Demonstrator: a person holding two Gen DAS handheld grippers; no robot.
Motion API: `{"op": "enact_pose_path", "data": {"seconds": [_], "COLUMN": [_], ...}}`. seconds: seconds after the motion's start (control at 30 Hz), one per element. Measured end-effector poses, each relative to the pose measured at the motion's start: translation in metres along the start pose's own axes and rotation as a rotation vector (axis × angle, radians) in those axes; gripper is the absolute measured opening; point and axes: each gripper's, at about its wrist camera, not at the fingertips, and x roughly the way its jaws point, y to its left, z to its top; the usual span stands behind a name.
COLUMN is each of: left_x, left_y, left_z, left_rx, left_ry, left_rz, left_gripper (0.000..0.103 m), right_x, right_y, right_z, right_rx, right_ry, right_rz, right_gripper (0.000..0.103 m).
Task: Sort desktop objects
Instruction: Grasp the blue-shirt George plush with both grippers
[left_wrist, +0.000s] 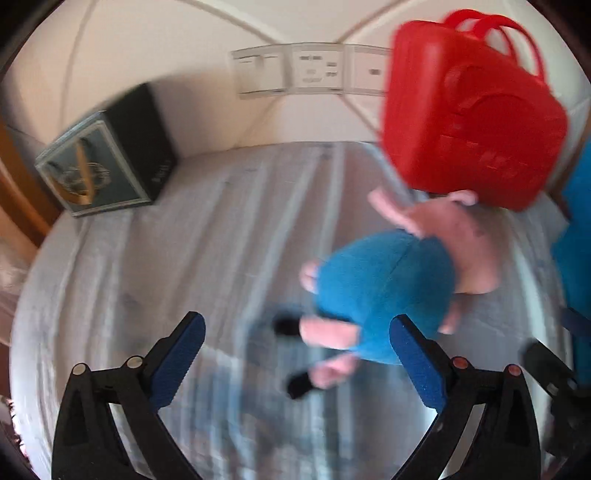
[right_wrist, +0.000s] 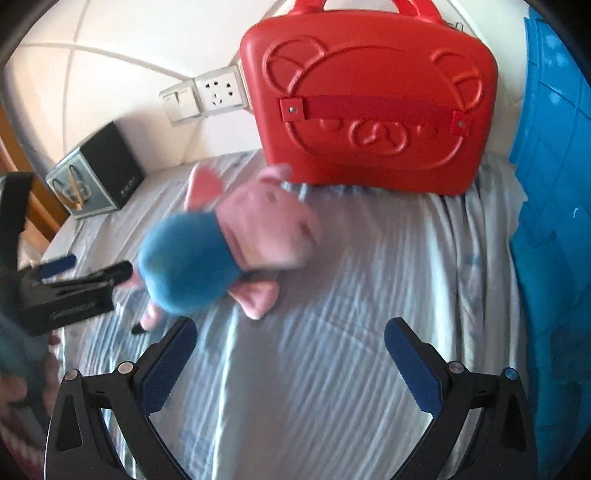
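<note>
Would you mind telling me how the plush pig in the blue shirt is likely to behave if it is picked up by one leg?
The plush pig looks soft, so it would probably flop and dangle. It is likely light for its size. Its fuzzy fabric should grip the fingers well, and lying flat on the striped cloth, it seems unlikely to roll.

A fuzzy cloth plush pig (right_wrist: 236, 240) lies on wrinkled striped bed sheet fabric (right_wrist: 351, 295) beside a smooth, glossy red moulded plastic case (right_wrist: 369, 110) and a dark matt box (right_wrist: 99, 173).
</note>
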Motion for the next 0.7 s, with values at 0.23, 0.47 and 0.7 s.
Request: {"op": "enact_pose_path", "data": {"seconds": [0.23,0.47,0.7], "left_x": [0.038,0.058,0.073], "left_y": [-0.056,-0.032,-0.036], "left_z": [-0.019,-0.001,0.013], "left_rx": [0.044,0.059,0.114], "left_ry": [0.091,0.052,0.039], "left_rz": [-0.070,-0.060,-0.121], "left_gripper": [0.102,0.102,0.102], "right_x": [0.013,0.063,0.094], "right_y": [-0.012,-0.020,-0.011], "right_z": [0.012,0.026,0.058], "right_rx": [0.008,-0.044,-0.043], "right_ry": [0.013,0.068,0.006], "right_rz": [0.018,0.058,0.190], "right_gripper": [0.101,0.101,0.101]}}
